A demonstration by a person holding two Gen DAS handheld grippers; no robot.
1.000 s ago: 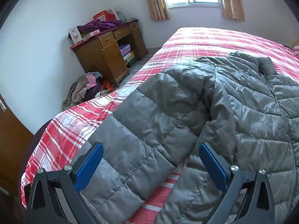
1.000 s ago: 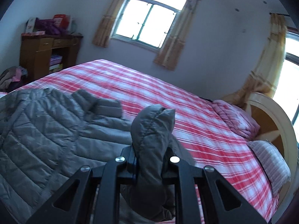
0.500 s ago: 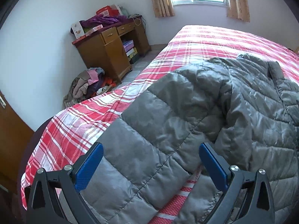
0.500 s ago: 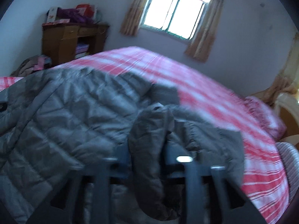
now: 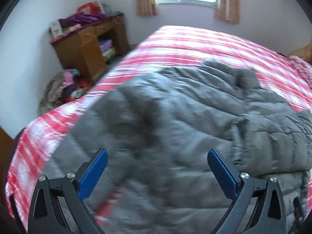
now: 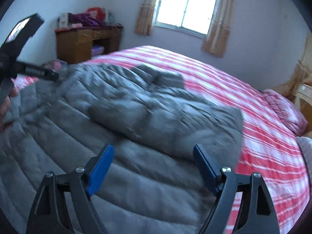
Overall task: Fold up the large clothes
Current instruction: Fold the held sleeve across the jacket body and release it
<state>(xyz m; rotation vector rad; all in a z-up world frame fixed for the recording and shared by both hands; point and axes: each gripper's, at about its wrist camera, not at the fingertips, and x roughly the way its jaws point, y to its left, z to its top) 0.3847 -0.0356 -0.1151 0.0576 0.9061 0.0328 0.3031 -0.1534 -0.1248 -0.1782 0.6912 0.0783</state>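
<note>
The grey quilted jacket [image 6: 120, 117] lies spread front-up on the red-and-white plaid bed [image 6: 263, 136], collar toward the window end. 1 sleeve [image 6: 156, 120] is laid across the chest, which suggests the sleeve-in fold on that side is done.

The right gripper [image 6: 152, 161] hangs above the lower body panel with its jaws spread wide and nothing between the blue pads [image 6: 100, 167]. The left gripper [image 5: 156, 167] is likewise wide apart and empty, poised over the opposite half of the jacket. Neither tool grips fabric — a posture consistent with repositioning for the next grasp, probably the remaining sleeve or the hem.

View differences:
- The right wrist view shows the folded sleeve, the collar flap [image 6: 165, 78], the pink pillow [image 6: 282, 107] at the head end, and the left tool's body at frame left held in the person's hand [image 6: 5, 105].
- The left wrist view shows the near bed corner, the wooden desk [image 5: 87, 46] against the wall and a heap of clothes [image 5: 62, 85] on the floor beside it. The right tool does not appear here.

Both views are motion-blurred; seam detail near the pads cannot be resolved. The padded fabric is bulky and likely to spring back, so a deep grasp is advisable.
</note>
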